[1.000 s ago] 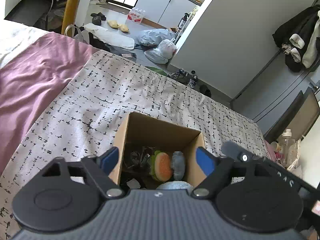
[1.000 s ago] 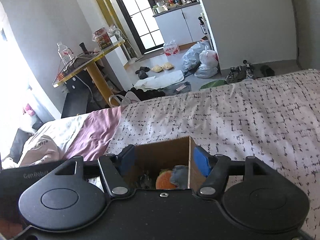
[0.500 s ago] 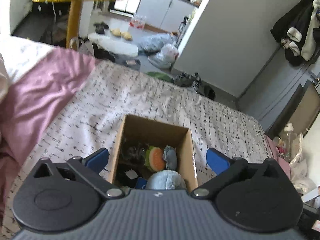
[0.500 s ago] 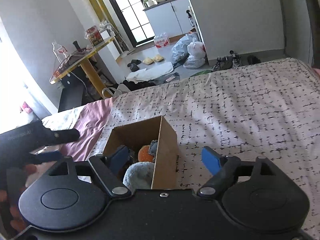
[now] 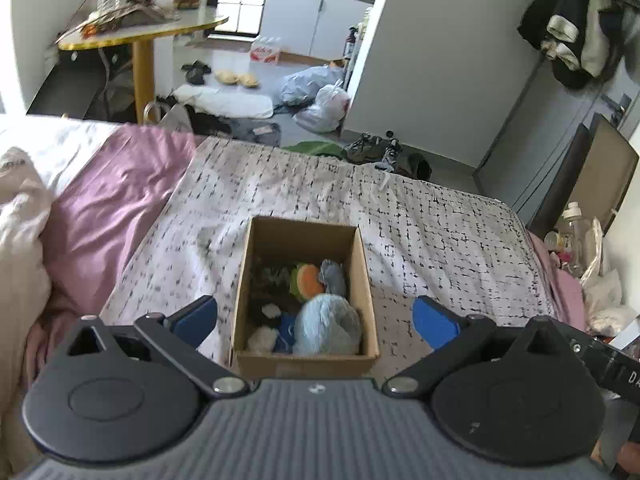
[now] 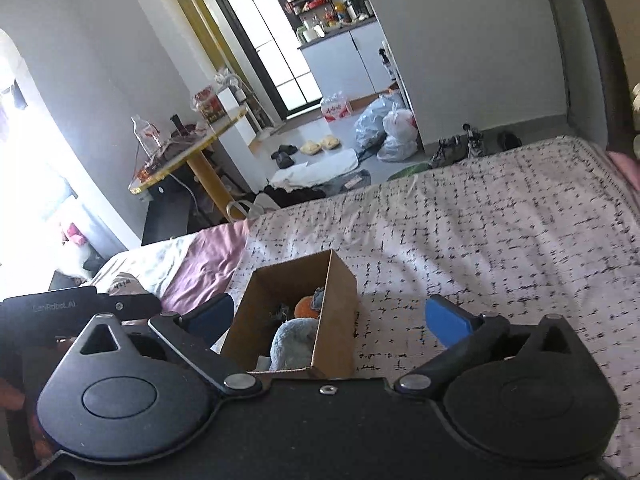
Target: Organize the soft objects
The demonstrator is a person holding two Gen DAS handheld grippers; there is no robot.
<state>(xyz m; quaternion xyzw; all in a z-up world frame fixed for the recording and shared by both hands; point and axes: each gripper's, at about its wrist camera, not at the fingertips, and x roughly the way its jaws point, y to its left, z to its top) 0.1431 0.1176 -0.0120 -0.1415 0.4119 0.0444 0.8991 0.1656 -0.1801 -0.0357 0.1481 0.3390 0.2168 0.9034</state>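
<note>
Showing a cardboard box (image 5: 305,356) set on the patterned bedspread (image 5: 440,232), already filled with soft toys: a blue plush (image 5: 326,326) sits at the near end beside a burger-shaped plush (image 5: 307,280). The left tongs (image 5: 314,316) are seen spread wide and empty, while the right tongs (image 6: 328,318) are opening, nothing being held between them. Tipping of the light box on the yielding bed is judged the main risk, since a passing finger could catch its rim and spill the toys.

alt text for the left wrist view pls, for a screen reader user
An open cardboard box sits on a black-flecked bedspread, holding soft toys: a pale blue plush nearest, an orange-and-green one behind. The left gripper hangs above it, jaws wide and empty. A purple sheet lies left; a cluttered floor lies beyond.
</note>
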